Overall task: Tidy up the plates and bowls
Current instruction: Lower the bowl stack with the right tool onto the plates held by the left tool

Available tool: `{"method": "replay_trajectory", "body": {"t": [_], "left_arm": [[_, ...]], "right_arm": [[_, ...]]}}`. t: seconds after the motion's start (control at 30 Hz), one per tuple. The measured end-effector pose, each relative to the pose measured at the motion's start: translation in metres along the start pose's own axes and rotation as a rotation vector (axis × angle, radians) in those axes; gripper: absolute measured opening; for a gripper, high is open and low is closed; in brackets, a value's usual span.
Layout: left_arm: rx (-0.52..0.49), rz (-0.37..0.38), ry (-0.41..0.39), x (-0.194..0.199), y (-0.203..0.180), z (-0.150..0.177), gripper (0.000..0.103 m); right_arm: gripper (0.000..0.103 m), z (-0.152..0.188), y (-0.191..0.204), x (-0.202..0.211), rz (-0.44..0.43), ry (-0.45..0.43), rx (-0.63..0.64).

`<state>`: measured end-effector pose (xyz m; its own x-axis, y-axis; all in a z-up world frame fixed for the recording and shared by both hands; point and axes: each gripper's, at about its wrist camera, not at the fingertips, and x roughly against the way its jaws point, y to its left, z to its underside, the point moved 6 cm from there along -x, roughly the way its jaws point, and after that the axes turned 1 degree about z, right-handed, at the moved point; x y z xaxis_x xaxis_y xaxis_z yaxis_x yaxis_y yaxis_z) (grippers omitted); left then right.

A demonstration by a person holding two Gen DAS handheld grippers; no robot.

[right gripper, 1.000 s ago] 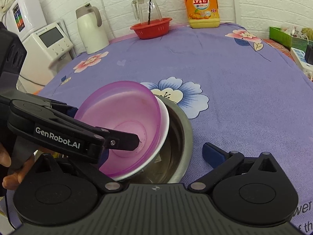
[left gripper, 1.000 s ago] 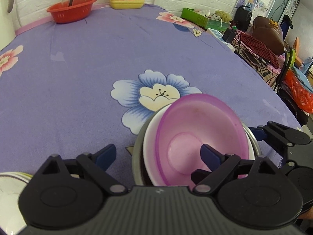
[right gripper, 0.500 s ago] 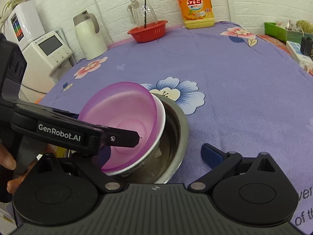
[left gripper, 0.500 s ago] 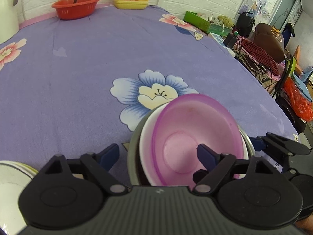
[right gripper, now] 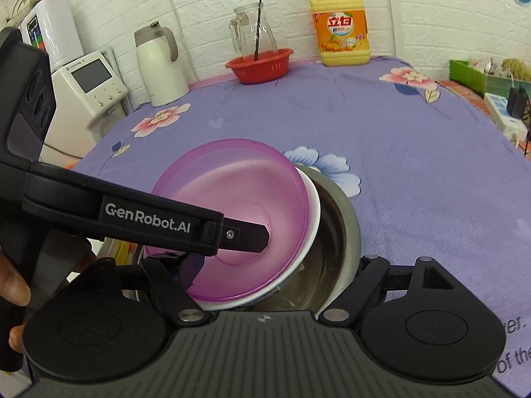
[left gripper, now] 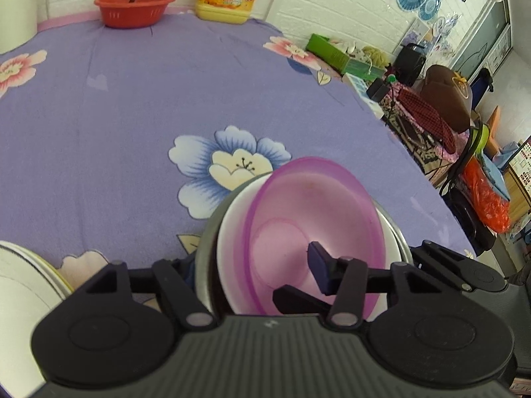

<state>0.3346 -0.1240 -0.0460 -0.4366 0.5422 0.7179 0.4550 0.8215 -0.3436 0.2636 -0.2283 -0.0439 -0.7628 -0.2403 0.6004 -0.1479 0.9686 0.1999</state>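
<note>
A purple bowl sits tilted inside a white bowl, both nested in a steel bowl on the purple flowered tablecloth. My left gripper straddles the near rims of the stack, right finger inside the purple bowl, left finger outside the steel bowl, pressing on them. In the right wrist view the purple bowl, white bowl and steel bowl lie just ahead. My right gripper straddles the steel bowl's near rim, its fingers closed in against the stack.
A stack of white plates lies at the left near edge. At the back stand a red basket with a glass jug, a yellow detergent bottle and a white kettle. A green box sits at the right edge.
Both grippers have closed in on the bowl stack; their fingers were wide apart before. The stack has shifted slightly and tilts more.
</note>
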Motion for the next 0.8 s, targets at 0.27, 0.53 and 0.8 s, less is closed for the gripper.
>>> {"method": "replay_trajectory", "body": {"t": [0.27,0.53,0.8], "left_arm": [[0.067,-0.110,-0.121,0.072,0.047,-0.003,0.054],[0.191,-0.273,-0.165,0.132,0.129,0.043,0.056],[0.248,-0.232,-0.166,0.129,0.159,0.071,0.055]], "right_arm": [[0.103,-0.029,0.057,-0.002,-0.100,-0.058,0.098],[0.103,-0.024,0.157,-0.030,-0.306,0.005,0.202],[0.103,0.000,0.186,-0.046,-0.314,0.086,0.251]]}}
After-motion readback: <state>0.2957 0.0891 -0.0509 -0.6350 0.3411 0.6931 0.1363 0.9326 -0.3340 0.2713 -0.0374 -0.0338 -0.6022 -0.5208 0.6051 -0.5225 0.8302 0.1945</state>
